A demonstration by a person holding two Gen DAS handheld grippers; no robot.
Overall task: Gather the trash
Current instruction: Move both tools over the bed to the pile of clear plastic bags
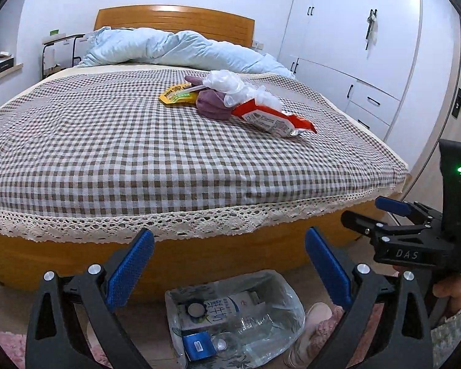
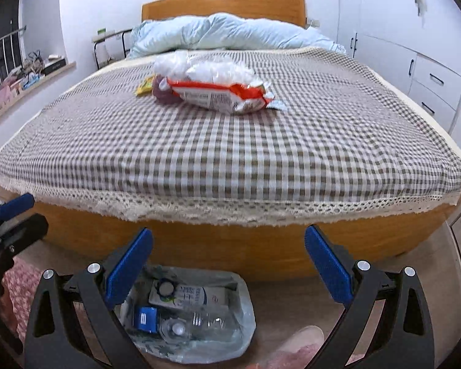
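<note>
Left wrist view looks over the foot of a bed (image 1: 169, 160) with a brown checked cover, and the left hand-held gripper (image 1: 229, 264) stands with its blue pads spread wide, nothing between them. Directly beneath and between those pads, at about six o'clock, a clear trash bag (image 1: 279, 304) sits open on the floor, holding a milk carton (image 1: 218, 307), a blue box (image 1: 198, 345) and a clear bottle (image 1: 249, 326). The trash still on the bed lies well apart from the gripper, up at about one o'clock: a red and white snack packet (image 1: 273, 121) rests against a purple cloth (image 1: 210, 104), with a crumpled white plastic bag (image 1: 230, 87) on top and a yellow wrapper (image 1: 176, 95) just beside it at the cloth's nine o'clock. The right hand-held gripper (image 1: 375, 218) shows at three o'clock, gripped by a hand (image 1: 448, 292). Right wrist view has the right hand-held gripper (image 2: 229, 264) also spread wide and empty, the trash bag (image 2: 239, 307) below at seven o'clock and the snack packet (image 2: 221, 95) far ahead at twelve o'clock on the bed (image 2: 230, 160).
</note>
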